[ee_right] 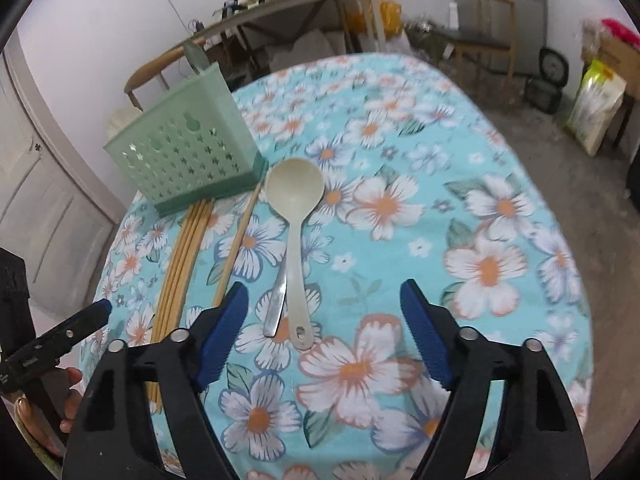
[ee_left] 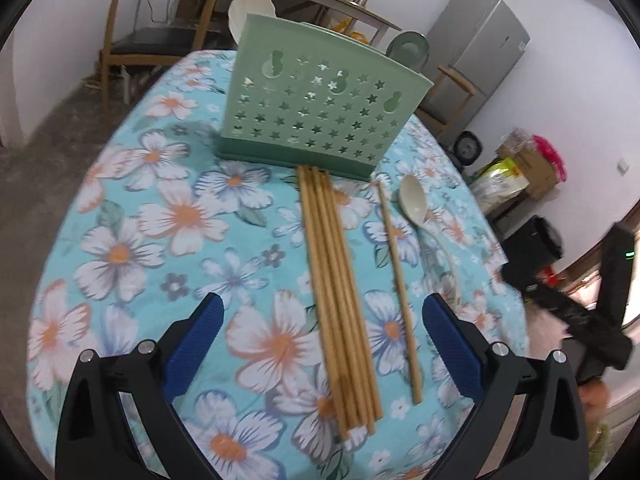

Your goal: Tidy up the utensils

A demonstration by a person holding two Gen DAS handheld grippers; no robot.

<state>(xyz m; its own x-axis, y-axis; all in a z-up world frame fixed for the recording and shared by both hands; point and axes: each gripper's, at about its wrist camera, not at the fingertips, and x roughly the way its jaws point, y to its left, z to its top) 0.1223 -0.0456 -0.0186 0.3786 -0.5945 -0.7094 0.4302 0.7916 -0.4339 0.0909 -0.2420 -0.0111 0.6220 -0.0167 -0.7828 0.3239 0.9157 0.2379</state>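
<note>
Both grippers hover with jaws apart: the left gripper (ee_left: 322,322) over bundled chopsticks (ee_left: 338,300), the right gripper (ee_right: 324,312) above a cream ladle (ee_right: 295,216), near the tabletop's (ee_right: 500,152) holder-side edge.

Both hand-held grippers (ee_left: 322,316) (ee_right: 324,304) tilted downward, jaws apart, empty.

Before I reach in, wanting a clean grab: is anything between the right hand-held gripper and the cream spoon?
Nothing visible; the right hand-held gripper is open above the cream spoon. A metal utensil lies against its handle.
</note>
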